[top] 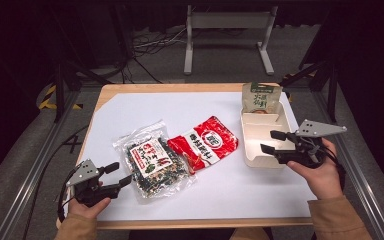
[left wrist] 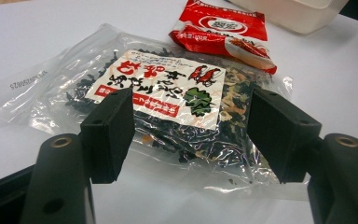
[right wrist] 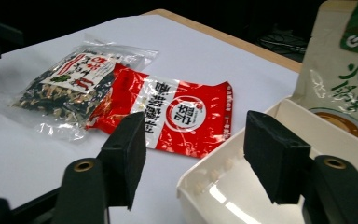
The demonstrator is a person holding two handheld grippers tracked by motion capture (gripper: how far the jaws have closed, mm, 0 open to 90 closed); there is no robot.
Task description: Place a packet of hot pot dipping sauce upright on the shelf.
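Sorting snack packets into a white rectangular plastic tray (top: 263,161) at the right side of the white-covered table (top: 230,195). Already standing in the tray's far end, leaning on its back wall: a beige and green paper pouch (top: 261,97). Lying flat mid-table, well apart from the tray: a clear crinkly plastic bag of dark dried seaweed mix with a white and red label (top: 151,162), and overlapping its right edge, a glossy red foil packet (top: 204,143).

Left gripper (top: 121,175) resting low at the near left, tongs spread wide, nothing between them, aimed at the clear bag just ahead. Right gripper (top: 271,141) hovering over the tray's near left rim, tongs likewise spread and empty, one pad above the tray, the other outside it.

Probably light, both packets; soft, limp, likely to sag and rustle once lifted. Slick film, so a pinch on a flat sealed margin looks safer than on the bulging middle, where loose contents could crush. For the clear bag, the near edge facing the left gripper seems the handiest hold; for the red packet, the corner nearest the tray.

Plenty of bare table in front and between packets and tray. Tray rim and the standing pouch worth minding on the way in.
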